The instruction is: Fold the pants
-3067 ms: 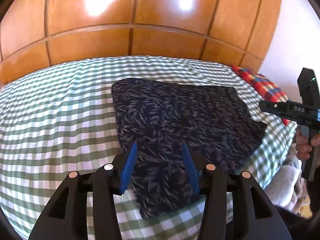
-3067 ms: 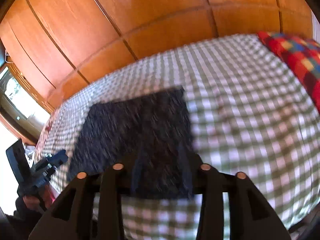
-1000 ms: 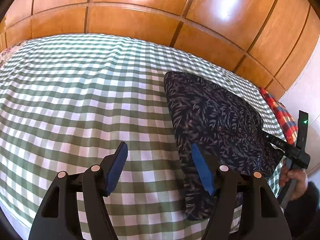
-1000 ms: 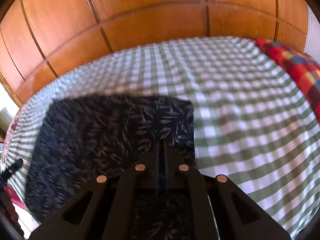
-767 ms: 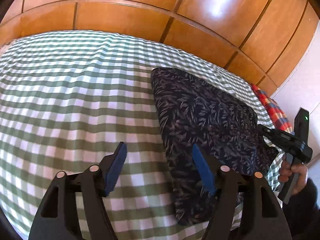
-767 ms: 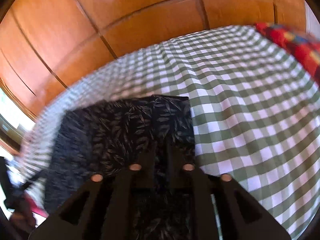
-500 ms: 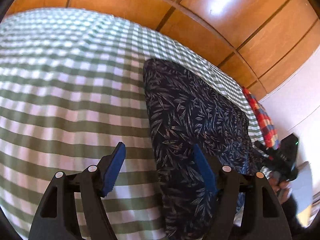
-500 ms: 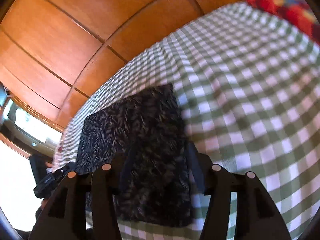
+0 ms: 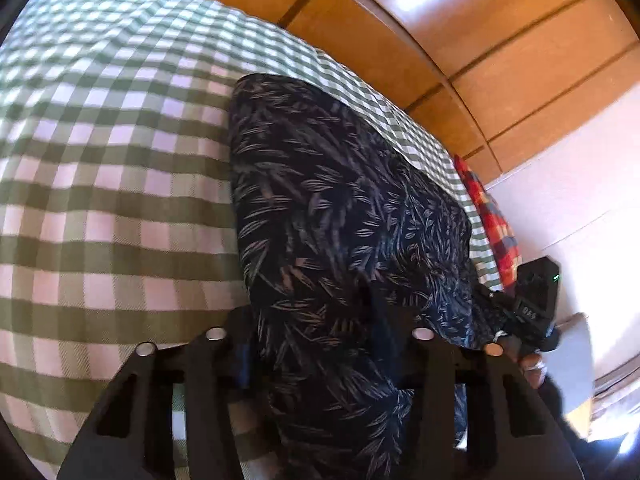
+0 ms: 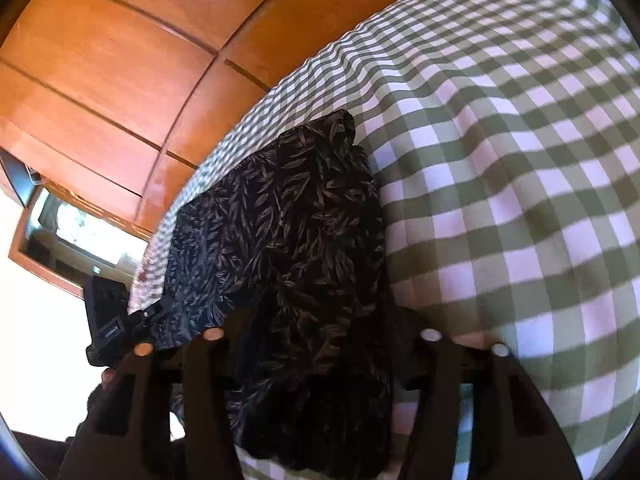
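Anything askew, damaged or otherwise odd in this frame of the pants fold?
Nothing stands out. The dark leaf-print pants lie folded on the green checked bedspread, with the left tongs and right tongs each spread around a near edge of the cloth. No tears or stains show.

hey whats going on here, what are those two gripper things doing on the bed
A person is folding a pair of dark leaf-print pants on a bed covered with a green-and-white checked sheet, using a handheld gripper in each hand. The left gripper and the right gripper both sit at the near edge of the already folded pants, jaws apart with the fabric running between them. Neither has visibly clamped down yet. A red plaid cloth lies at the bed's far corner.
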A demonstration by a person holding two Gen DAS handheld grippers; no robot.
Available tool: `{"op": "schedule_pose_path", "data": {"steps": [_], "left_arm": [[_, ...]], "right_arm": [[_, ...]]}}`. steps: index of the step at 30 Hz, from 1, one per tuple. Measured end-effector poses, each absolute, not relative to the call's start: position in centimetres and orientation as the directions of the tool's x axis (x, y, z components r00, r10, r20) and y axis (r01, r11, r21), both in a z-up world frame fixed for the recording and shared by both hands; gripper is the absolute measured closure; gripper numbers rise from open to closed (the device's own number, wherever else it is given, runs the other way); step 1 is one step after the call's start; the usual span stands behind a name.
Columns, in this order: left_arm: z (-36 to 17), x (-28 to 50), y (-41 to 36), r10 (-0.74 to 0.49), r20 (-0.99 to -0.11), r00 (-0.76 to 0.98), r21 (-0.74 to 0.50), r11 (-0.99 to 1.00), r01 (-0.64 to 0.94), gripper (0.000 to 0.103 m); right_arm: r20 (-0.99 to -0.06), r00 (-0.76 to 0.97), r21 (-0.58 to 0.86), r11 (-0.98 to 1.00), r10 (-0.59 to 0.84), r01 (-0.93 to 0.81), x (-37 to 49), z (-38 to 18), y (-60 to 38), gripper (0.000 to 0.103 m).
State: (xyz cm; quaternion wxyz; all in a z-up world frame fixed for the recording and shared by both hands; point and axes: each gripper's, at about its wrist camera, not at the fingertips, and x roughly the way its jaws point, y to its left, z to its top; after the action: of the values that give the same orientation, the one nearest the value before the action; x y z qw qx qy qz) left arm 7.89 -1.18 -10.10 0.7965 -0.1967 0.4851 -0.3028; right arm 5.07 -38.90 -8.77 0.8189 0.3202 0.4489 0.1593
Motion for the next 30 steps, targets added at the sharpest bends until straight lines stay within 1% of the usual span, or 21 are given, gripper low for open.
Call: {"op": "schedule_pose_path", "data": {"steps": [1, 2, 3, 6, 11, 15, 21, 30], "left_arm": [[-9.9, 7.7, -1.3, -0.675, -0.647, 0.354, -0.604, 0.737, 0.302, 0.070], [-9.8, 7.7, -1.5, -0.677, -0.641, 0.360, -0.604, 0.735, 0.307, 0.075], [-9.4, 7.4, -1.5, -0.679, -0.634, 0.369, -0.603, 0.734, 0.314, 0.078], [-7.6, 6.6, -1.6, -0.679, -0.612, 0.407, -0.577, 0.734, 0.357, 0.080], [-5.1, 6.9, -1.7, -0.671, -0.592, 0.447, -0.533, 0.742, 0.408, 0.080], [-3.9, 8.7, -0.9, -0.646, -0.591, 0.483, -0.500, 0.763, 0.410, 0.080], [-3.4, 12.9, -0.1, -0.578, -0.634, 0.514, -0.417, 0.815, 0.401, 0.080], [-2.8, 18.4, 0.5, -0.510, -0.669, 0.541, -0.341, 0.857, 0.386, 0.080]], "right_arm": [[-0.641, 0.544, 0.654, 0.756, 0.541, 0.018, 5.1, -8.7, -38.5, 0.062], [-0.648, 0.542, 0.640, 0.768, 0.534, 0.009, 5.0, -8.5, -38.2, 0.067], [-0.657, 0.543, 0.624, 0.782, 0.523, 0.002, 4.9, -8.1, -37.9, 0.070], [-0.678, 0.551, 0.569, 0.822, 0.487, -0.027, 4.8, -6.6, -36.5, 0.075], [-0.652, 0.576, 0.549, 0.831, 0.493, -0.090, 5.9, -3.9, -35.1, 0.076], [-0.645, 0.579, 0.531, 0.837, 0.499, -0.129, 7.5, -3.0, -33.7, 0.076], [-0.647, 0.583, 0.514, 0.846, 0.491, -0.142, 11.4, -2.9, -32.6, 0.076], [-0.670, 0.583, 0.476, 0.869, 0.459, -0.137, 16.9, -2.9, -31.7, 0.076]]}}
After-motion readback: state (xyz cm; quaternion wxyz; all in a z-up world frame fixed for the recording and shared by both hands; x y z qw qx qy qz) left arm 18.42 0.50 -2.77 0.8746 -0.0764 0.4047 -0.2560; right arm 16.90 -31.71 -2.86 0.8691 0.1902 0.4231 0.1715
